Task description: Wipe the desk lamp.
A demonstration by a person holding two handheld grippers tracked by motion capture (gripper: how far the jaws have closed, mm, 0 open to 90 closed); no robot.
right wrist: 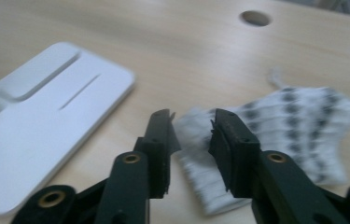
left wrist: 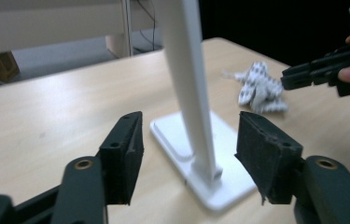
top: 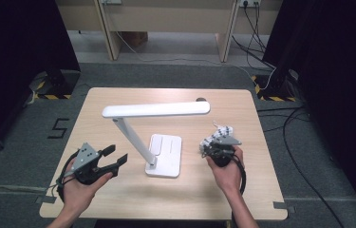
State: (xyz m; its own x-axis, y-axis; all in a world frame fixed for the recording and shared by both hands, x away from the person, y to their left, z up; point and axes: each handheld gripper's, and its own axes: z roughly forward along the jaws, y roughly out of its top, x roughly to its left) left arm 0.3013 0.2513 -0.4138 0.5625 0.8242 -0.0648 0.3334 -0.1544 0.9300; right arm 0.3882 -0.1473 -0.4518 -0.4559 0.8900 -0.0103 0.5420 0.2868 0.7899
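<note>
We see small white cloth (right wrist: 275, 135) with dark dots, crumpled on table (top: 118, 102), near right edge, just right of lamp base (top: 165, 154). Right gripper (right wrist: 191, 126) right above cloth's near end, jaws a little apart, cloth below gap, not pinched. We see left gripper (left wrist: 189, 140) near front left, jaws wide open, nothing held, lamp pole (left wrist: 191, 84) beyond gap, not touched. Lamp head (top: 155, 110) hangs over middle. Bare wood at back and front edge. Round hole (right wrist: 255, 18) near back edge.
</note>
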